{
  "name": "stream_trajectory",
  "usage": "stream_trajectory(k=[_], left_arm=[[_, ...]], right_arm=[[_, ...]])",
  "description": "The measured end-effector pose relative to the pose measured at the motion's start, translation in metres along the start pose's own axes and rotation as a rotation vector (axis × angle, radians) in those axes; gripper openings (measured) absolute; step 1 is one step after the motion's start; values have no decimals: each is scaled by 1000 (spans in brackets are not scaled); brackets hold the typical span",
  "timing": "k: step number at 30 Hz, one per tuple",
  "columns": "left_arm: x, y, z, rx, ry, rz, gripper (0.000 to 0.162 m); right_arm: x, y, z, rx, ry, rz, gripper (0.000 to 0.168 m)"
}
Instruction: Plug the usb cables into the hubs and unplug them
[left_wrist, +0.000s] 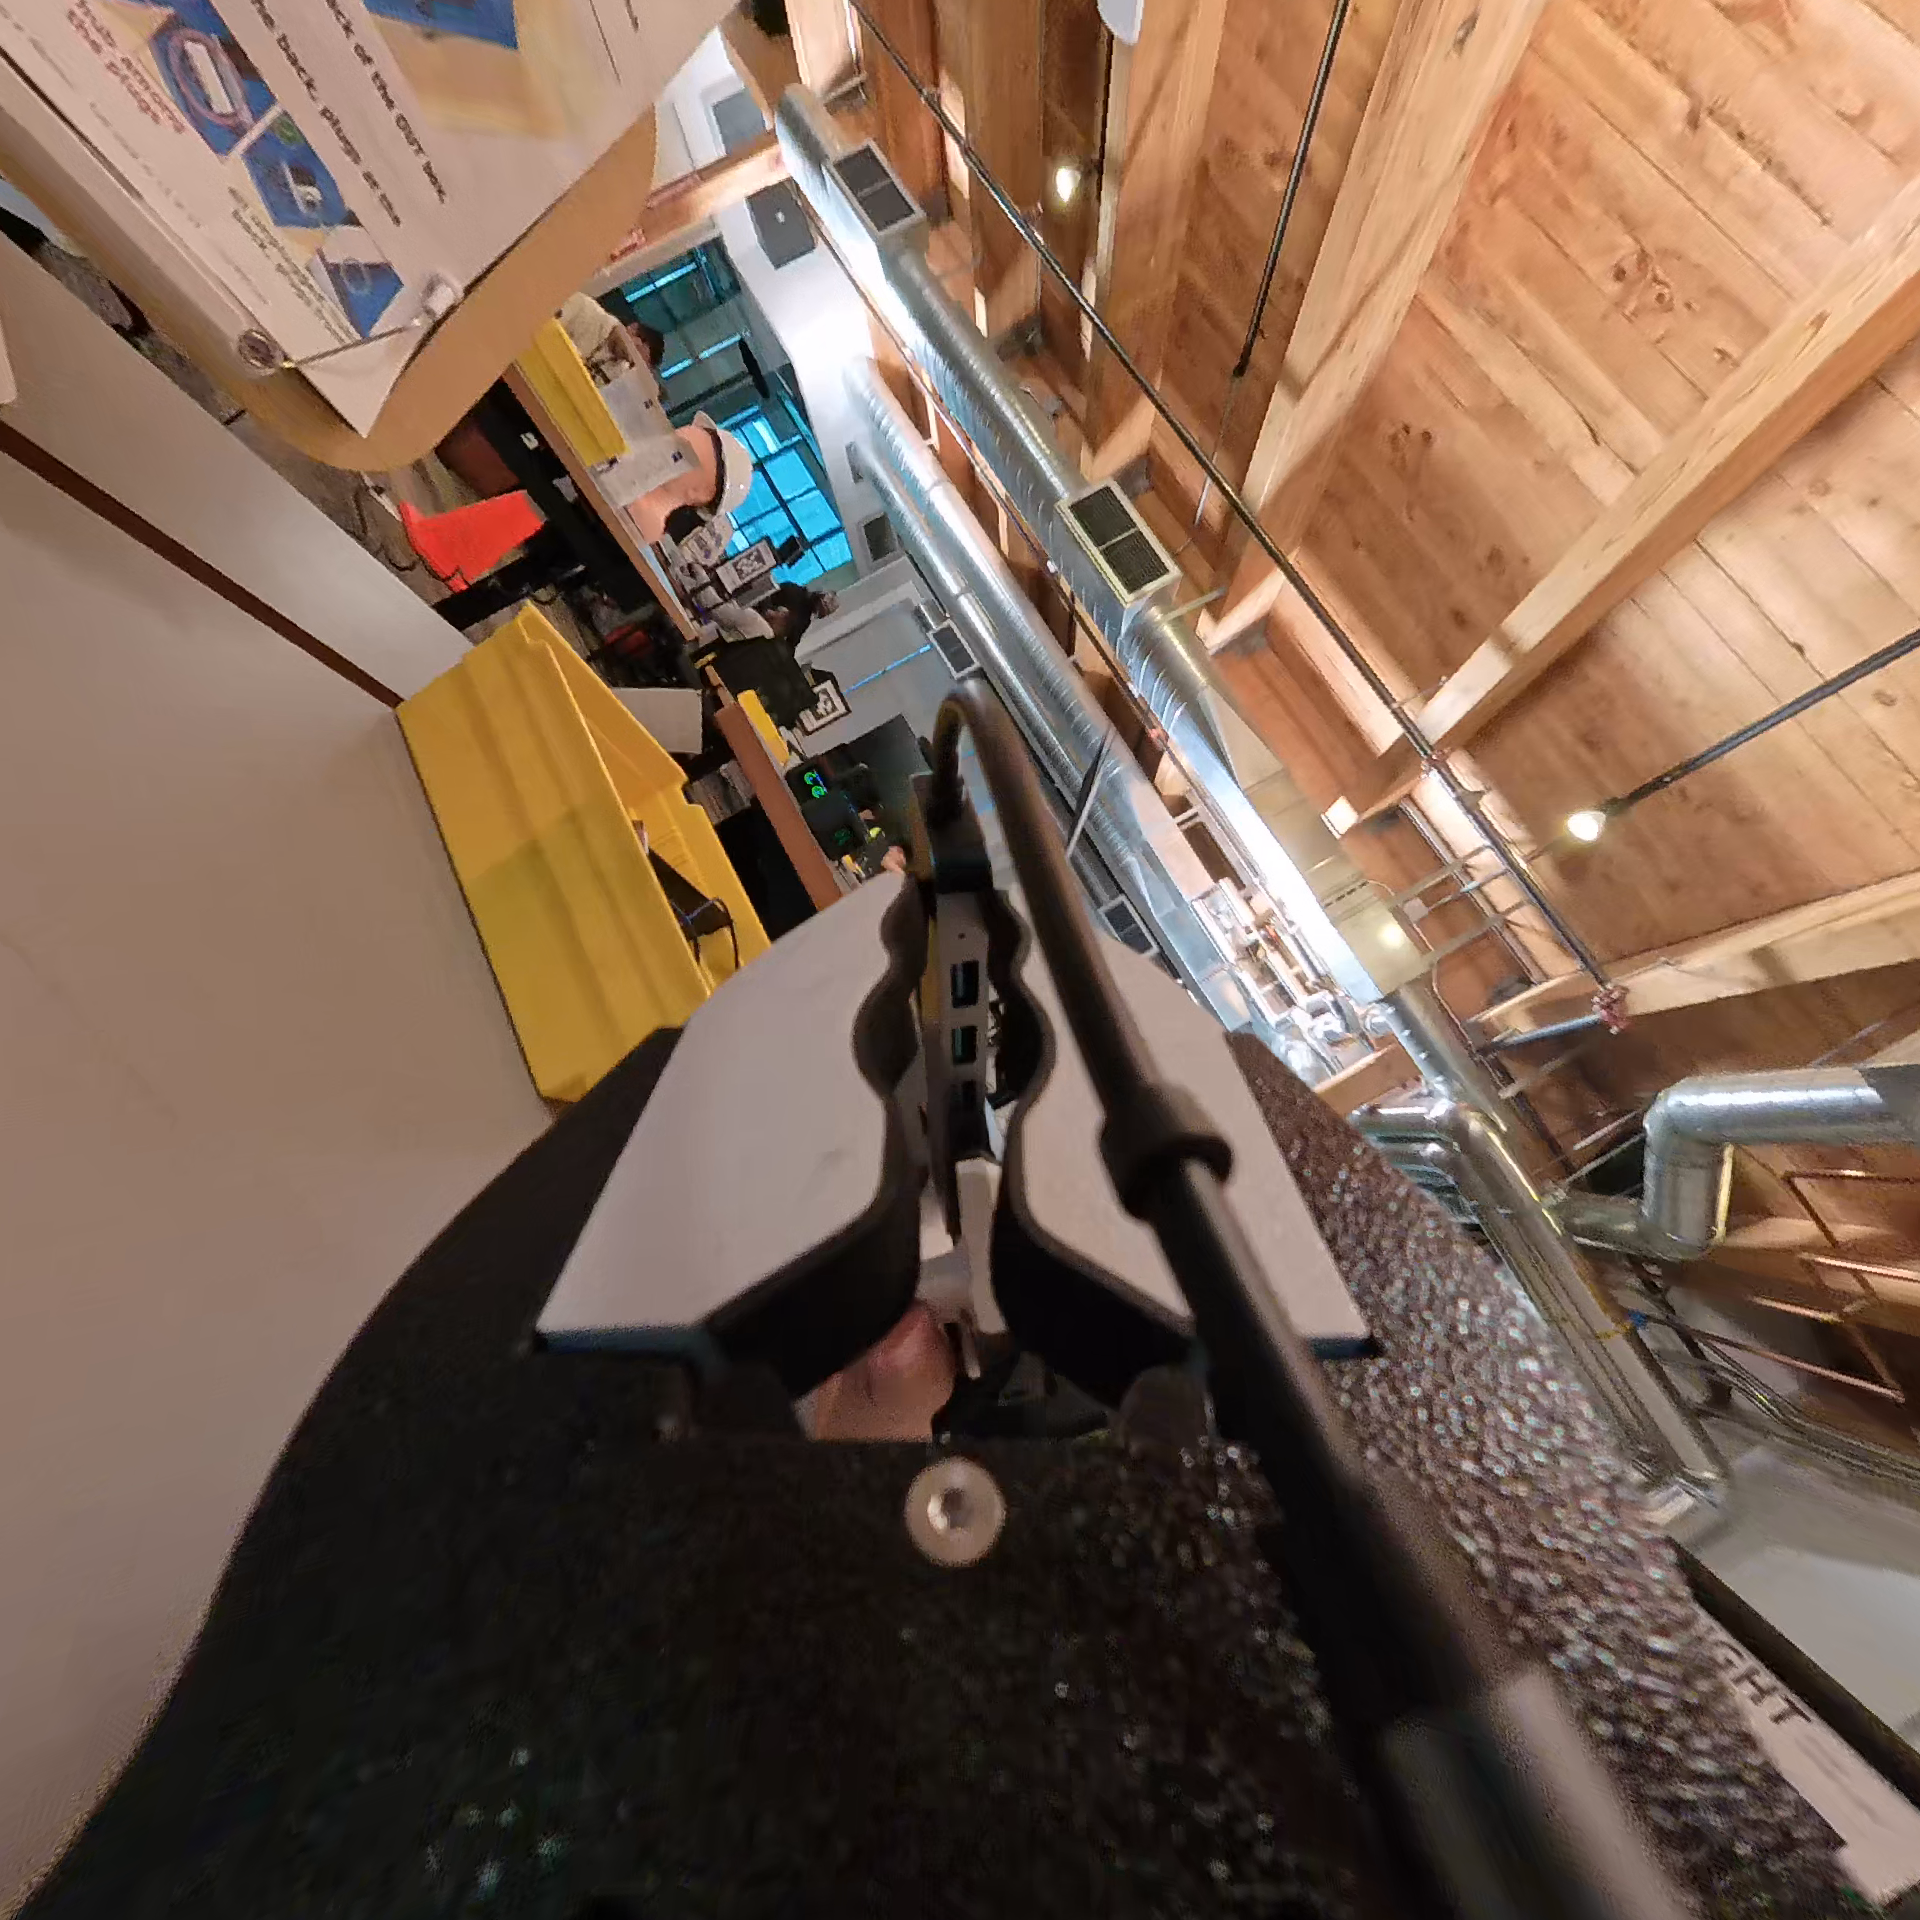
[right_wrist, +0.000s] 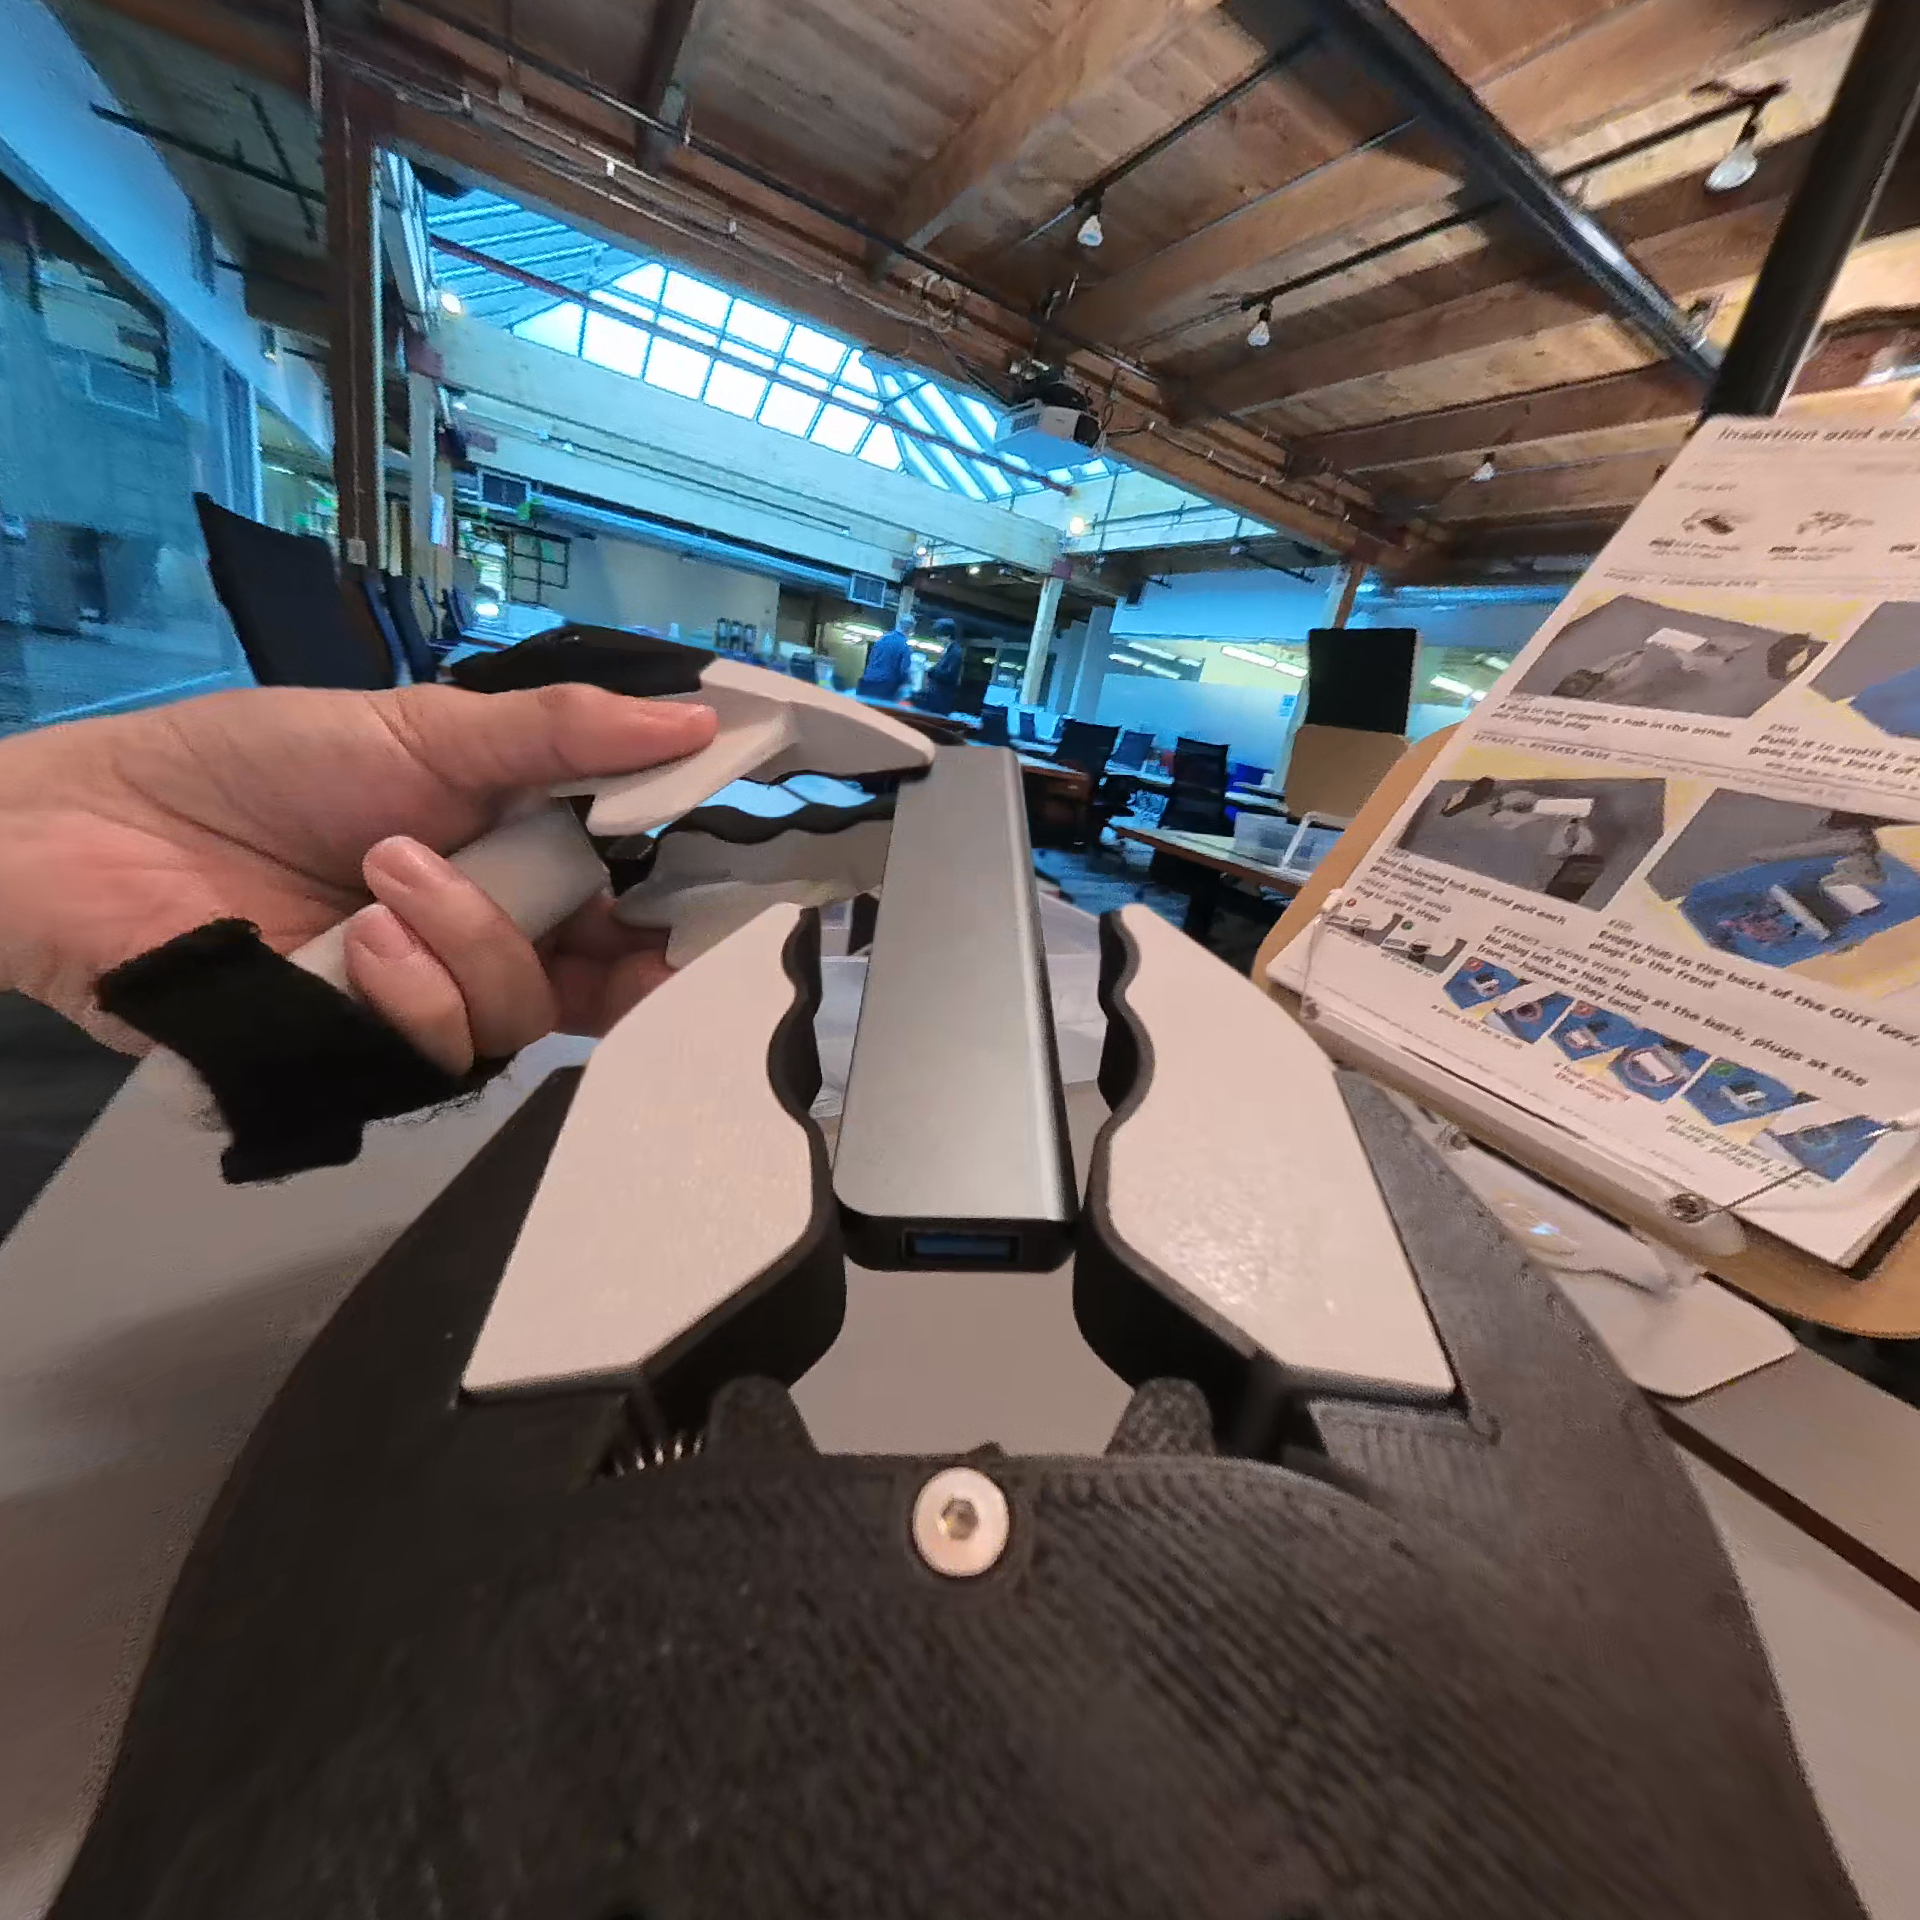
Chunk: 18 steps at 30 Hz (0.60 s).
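- Left tool (left_wrist: 961, 1023) clamped on grey hub (left_wrist: 958, 1013), black cable (left_wrist: 1049, 894) running out toward 12 o'clock.
- Right tool (right_wrist: 956, 997) spread apart, hub (right_wrist: 951, 987) between, untouched.

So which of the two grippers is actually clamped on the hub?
The left gripper: it pinches the grey hub edge-on. The right gripper is open, the hub lying between its fingers with gaps either side.

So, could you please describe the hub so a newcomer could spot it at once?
Right wrist view: left of the big instruction board sits the right claw. Between its white fingers lies the hub, a long grey metal bar; only it has a blue port facing the camera.
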<state>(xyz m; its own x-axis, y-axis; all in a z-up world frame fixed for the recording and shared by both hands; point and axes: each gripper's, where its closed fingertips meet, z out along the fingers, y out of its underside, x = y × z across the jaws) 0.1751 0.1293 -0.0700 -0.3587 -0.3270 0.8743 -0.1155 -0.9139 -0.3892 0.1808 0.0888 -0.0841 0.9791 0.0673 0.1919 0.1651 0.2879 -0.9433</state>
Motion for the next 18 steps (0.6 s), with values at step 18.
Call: stream_trajectory(k=[18], left_arm=[[-3,-17,-6,148,-55,-41,10]], right_arm=[[-9,16,10,-13,36,-42,46]])
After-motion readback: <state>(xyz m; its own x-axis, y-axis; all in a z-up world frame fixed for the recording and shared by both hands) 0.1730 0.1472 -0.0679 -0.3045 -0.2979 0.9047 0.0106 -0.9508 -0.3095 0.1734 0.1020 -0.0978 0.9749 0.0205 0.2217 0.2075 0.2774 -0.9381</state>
